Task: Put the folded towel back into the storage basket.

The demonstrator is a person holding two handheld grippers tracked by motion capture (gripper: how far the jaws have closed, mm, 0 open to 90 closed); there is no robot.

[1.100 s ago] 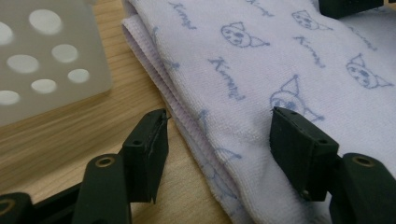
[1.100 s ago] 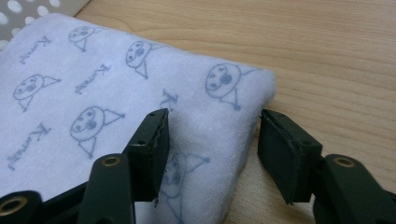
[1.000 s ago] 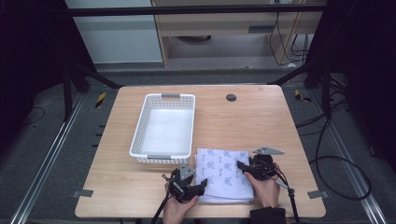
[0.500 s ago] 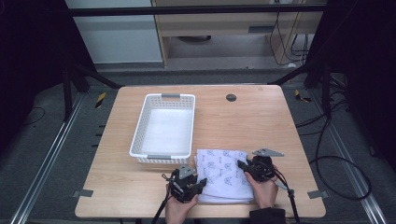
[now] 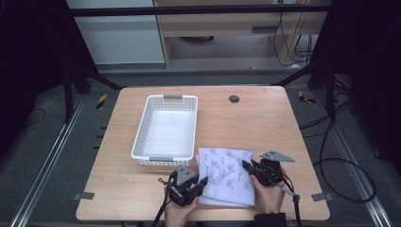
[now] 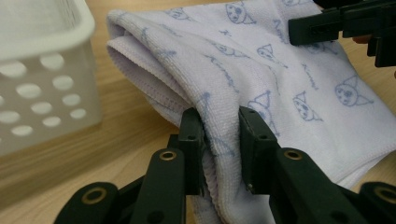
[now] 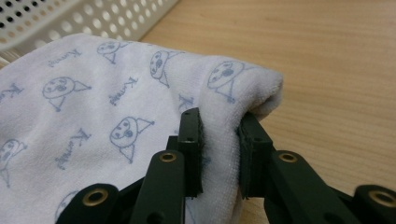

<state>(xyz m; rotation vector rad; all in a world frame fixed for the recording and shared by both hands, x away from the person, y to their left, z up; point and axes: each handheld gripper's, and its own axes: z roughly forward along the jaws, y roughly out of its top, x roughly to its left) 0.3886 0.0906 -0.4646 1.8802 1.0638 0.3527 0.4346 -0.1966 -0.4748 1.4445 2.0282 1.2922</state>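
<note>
A folded white towel (image 5: pixel 226 175) printed with small blue cartoon faces lies near the table's front edge, right of the basket. My left gripper (image 5: pixel 204 181) is shut on the towel's left edge; its jaws have just been closing, and the left gripper view shows the cloth (image 6: pixel 289 70) bunched between the left gripper's (image 6: pixel 220 119) pads. My right gripper (image 5: pixel 246 165) is shut on the towel's right edge. The right gripper view shows a folded corner of the towel (image 7: pixel 93 93) pinched in the right gripper (image 7: pixel 219 123). Both pinched edges are raised slightly off the wood.
A white perforated plastic basket (image 5: pixel 142 132) stands empty on the wooden table (image 5: pixel 265 118), just left of and behind the towel; its wall (image 6: pixel 46 70) is close to the left gripper. A round cable hole (image 5: pixel 233 99) sits at the back. The other gripper's jaw (image 6: pixel 336 23) shows beyond the towel.
Both grippers have closed on the towel's side edges and risen a little, lifting those edges. The basket has not moved.
</note>
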